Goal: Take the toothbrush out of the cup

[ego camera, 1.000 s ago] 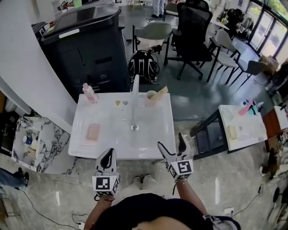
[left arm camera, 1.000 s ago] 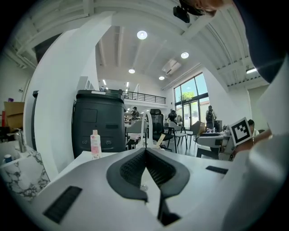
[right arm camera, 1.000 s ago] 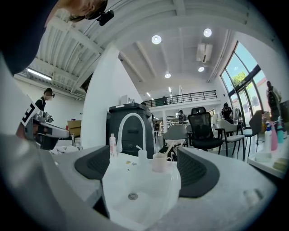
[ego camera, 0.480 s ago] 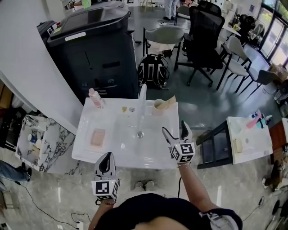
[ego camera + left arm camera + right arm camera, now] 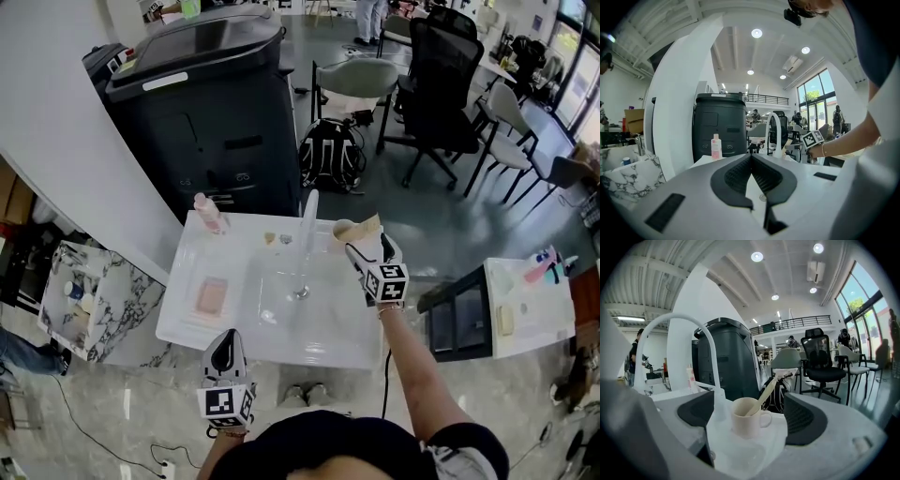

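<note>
Nearest the person, the left gripper [image 5: 225, 341] hangs before the front edge of the sink [image 5: 187, 321]; its ribbed black pads are pressed tip to tip, with nothing between them; the sink is a glossy white rectangle with a shallow basin and a round metal drain [image 5: 299, 293]; a flat pink block [image 5: 212, 295] lies on its left shelf; farther in, the right gripper [image 5: 370, 249] reaches over the back right corner, jaws spread wide, and its own view shows the cup [image 5: 746, 420] framed between the two pads, touching neither; the cup is a smooth cream mug with a loop handle, standing on the back ledge just right of the slim white arched faucet [image 5: 307, 211]; the toothbrush [image 5: 765, 391], a pale thin stick, leans out over its rim; a pink bottle [image 5: 208, 212] stands at the back left; beyond rises a bulky black machine [image 5: 206, 103].
</note>
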Demonstrator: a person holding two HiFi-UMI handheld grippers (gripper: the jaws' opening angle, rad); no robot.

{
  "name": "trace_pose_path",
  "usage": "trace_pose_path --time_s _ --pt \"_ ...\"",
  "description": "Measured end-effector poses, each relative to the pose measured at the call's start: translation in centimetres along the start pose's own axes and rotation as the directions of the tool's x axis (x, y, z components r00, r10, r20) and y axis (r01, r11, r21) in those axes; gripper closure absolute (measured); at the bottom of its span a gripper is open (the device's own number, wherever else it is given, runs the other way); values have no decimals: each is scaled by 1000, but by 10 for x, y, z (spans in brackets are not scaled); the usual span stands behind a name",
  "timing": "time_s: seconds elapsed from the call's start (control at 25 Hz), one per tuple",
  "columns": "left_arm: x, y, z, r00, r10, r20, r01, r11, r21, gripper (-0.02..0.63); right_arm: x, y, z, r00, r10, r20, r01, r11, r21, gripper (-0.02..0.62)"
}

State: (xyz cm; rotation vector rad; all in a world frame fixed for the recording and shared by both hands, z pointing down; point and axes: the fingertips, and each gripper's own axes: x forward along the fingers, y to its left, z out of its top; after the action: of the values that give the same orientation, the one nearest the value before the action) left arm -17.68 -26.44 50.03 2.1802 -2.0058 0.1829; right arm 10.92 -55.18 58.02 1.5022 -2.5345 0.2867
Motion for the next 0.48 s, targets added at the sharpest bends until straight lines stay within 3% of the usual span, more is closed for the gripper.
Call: trace_pose_path --time_s 0.12,0.28,0.48 --pt "3 0 6 1000 -3 5 3 1000 0 603 23 -5 -10 998 9 -69 -14 997 -71 137" --pt "4 -1 14 1000 -9 19 9 1000 12 603 46 -16 -18 993 4 -116 -12 998 -69 137" --pt "5 -3 17 1000 -22 20 22 1000 12 603 58 -11 -23 983 -16 -185 -30 970 -240 192"
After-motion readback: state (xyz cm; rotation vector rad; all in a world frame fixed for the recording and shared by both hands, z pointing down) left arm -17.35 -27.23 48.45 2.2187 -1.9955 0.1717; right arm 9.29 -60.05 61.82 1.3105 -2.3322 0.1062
